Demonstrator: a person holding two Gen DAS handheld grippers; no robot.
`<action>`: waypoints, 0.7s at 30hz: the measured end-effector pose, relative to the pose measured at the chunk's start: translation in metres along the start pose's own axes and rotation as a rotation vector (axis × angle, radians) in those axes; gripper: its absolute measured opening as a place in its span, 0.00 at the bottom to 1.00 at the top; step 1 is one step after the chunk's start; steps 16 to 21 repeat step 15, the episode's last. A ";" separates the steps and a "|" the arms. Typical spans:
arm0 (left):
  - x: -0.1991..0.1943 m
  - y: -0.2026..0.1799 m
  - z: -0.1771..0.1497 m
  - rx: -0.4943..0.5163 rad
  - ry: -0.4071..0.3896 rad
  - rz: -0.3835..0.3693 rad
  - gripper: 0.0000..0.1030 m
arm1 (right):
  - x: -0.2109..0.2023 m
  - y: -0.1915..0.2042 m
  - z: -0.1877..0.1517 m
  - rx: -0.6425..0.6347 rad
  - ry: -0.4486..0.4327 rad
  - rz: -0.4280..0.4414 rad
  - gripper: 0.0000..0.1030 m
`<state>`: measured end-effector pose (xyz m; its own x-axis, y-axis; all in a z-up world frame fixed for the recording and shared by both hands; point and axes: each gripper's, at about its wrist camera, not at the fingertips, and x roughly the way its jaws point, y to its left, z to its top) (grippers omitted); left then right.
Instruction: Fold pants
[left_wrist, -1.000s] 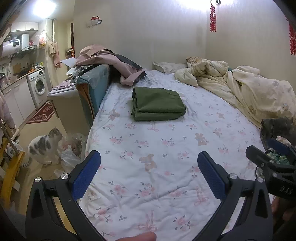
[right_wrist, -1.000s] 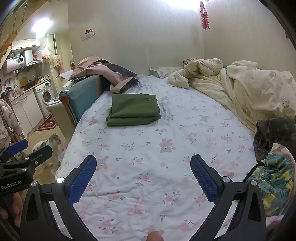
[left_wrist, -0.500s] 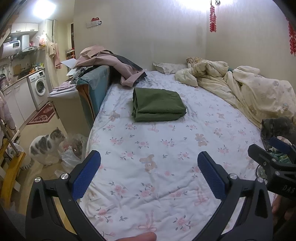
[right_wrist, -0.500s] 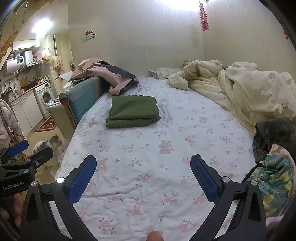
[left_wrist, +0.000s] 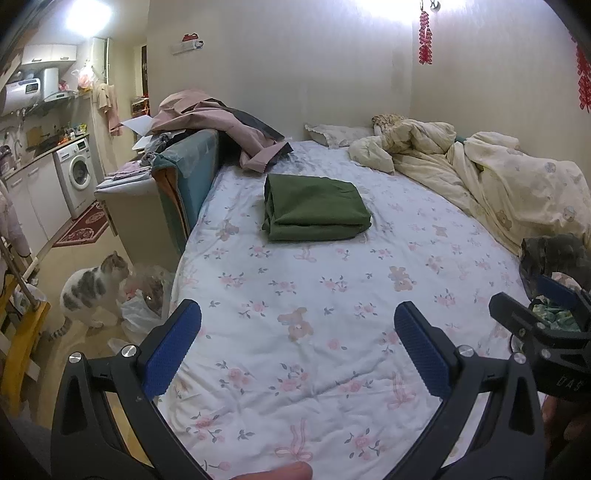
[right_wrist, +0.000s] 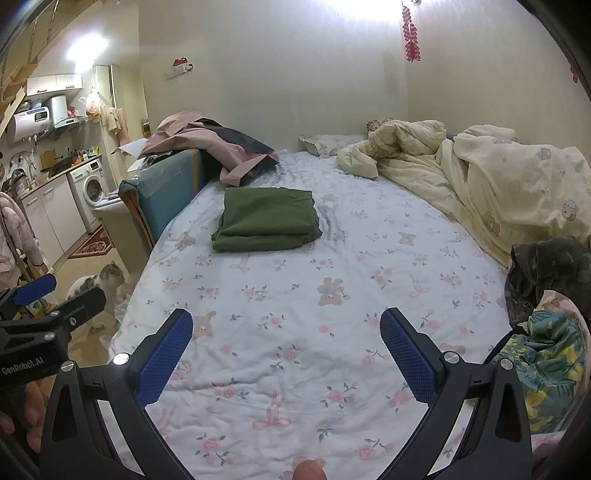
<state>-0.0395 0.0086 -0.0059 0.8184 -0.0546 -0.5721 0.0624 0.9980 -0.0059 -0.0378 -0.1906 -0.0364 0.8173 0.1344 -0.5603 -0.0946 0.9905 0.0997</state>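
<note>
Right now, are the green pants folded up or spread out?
Folded. The green pants lie as a neat layered rectangle on the flowered bedsheet, stacked edges showing along the near and left sides. Neither hand-held gripper touches them.

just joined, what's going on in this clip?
A person holds two handheld grippers over a bed. Both the left gripper and the right gripper are open and hold nothing. The green pants lie folded in a neat stack further up the floral sheet, untouched. A heap of other clothes sits at the bed's right edge. A cat stands on the floor.
</note>
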 end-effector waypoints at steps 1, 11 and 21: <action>0.000 0.000 0.000 0.000 0.002 0.000 1.00 | 0.000 0.001 0.000 0.000 -0.001 0.001 1.00; 0.002 0.000 -0.001 0.002 0.004 0.001 1.00 | 0.000 0.001 0.000 -0.001 -0.001 -0.001 1.00; 0.003 0.000 -0.001 0.002 0.006 -0.006 1.00 | 0.000 0.001 0.000 -0.001 -0.001 -0.001 1.00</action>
